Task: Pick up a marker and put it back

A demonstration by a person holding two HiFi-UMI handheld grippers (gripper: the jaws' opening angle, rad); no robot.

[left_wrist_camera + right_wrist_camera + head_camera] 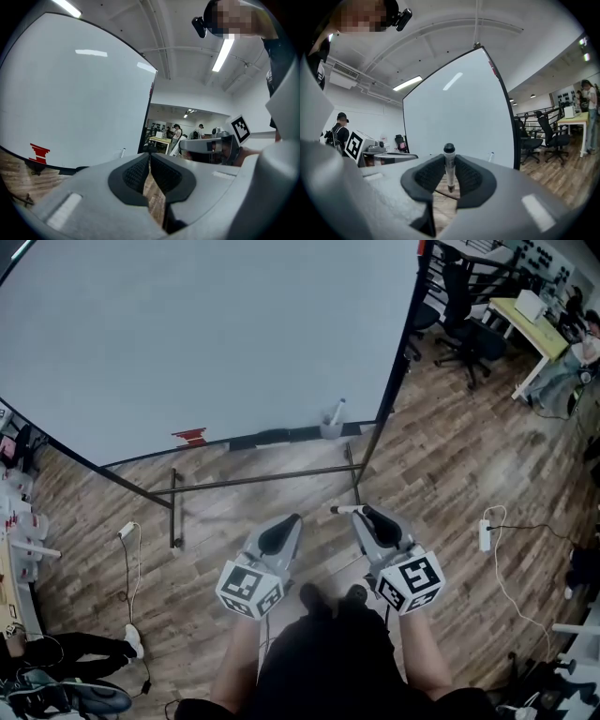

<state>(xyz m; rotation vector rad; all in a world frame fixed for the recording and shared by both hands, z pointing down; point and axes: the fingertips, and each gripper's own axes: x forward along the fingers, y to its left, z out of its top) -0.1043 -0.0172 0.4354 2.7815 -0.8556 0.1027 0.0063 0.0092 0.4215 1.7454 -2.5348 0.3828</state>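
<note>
Cup (330, 430) — one marker (337, 410) inside

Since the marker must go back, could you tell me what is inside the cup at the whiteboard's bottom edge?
One marker sticks up out of the cup; the cup's wall hides its lower part and anything else inside.

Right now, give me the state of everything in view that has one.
Right claw: shut on the marker.
Marker: crosswise between the pads, both ends sticking out.
Left claw: shut, empty.
Cup: upright, second marker standing in it.
Whiteboard: blank apart from a red mark.
</note>
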